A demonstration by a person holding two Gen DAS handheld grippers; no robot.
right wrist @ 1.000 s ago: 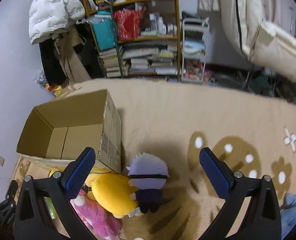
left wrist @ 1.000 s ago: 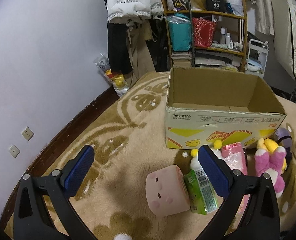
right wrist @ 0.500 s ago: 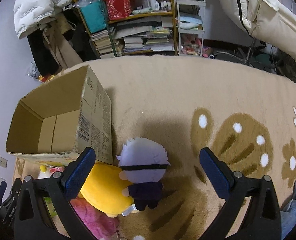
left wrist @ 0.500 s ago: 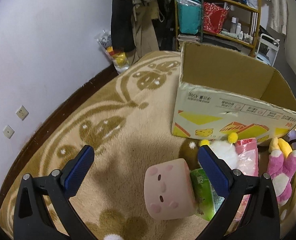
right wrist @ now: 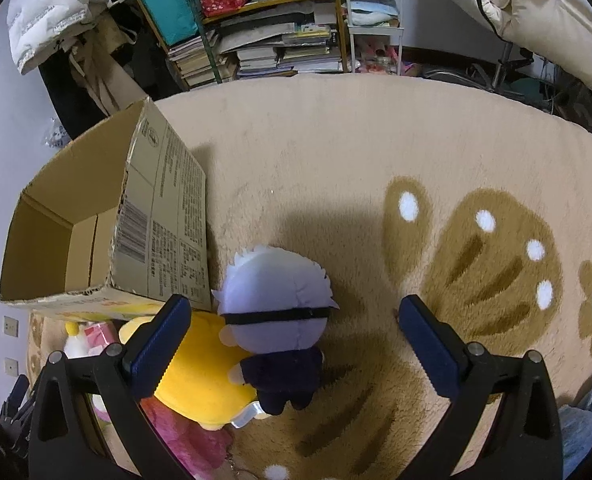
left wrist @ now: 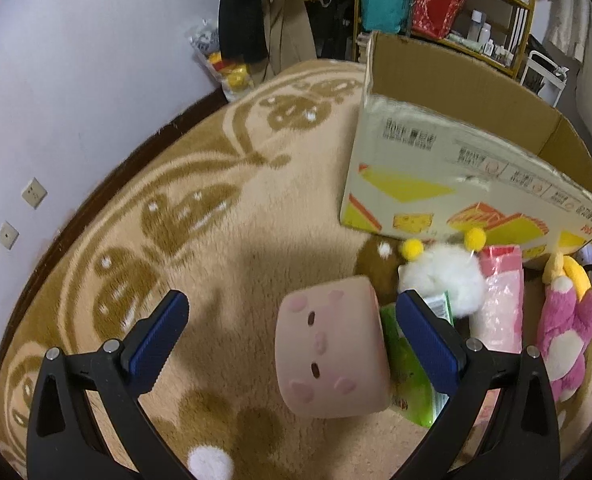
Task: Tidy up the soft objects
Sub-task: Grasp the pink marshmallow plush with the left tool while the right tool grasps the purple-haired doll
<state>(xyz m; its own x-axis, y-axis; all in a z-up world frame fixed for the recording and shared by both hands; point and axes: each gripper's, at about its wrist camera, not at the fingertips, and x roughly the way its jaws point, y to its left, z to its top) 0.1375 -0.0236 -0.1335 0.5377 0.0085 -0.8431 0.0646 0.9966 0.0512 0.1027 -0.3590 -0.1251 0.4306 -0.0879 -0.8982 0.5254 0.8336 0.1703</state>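
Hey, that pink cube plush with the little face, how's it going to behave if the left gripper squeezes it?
The pink cube plush looks stuffed with rounded edges, so it will probably compress rather than resist. It is likely light for its bulk. The left gripper stands open about it; the fuzzy fabric probably grips the ridged pads well.

In the left wrist view, a cardboard box [left wrist: 448,168] is sitting on the rug [left wrist: 184,216] at upper right. Below it, a row of soft things is lying: a cube plush [left wrist: 330,354] at lower centre, a packet [left wrist: 410,376] touching its right side, a fluffy toy [left wrist: 444,276] above that, a bag [left wrist: 500,304] further right, then a plush animal [left wrist: 568,324] at the right edge.
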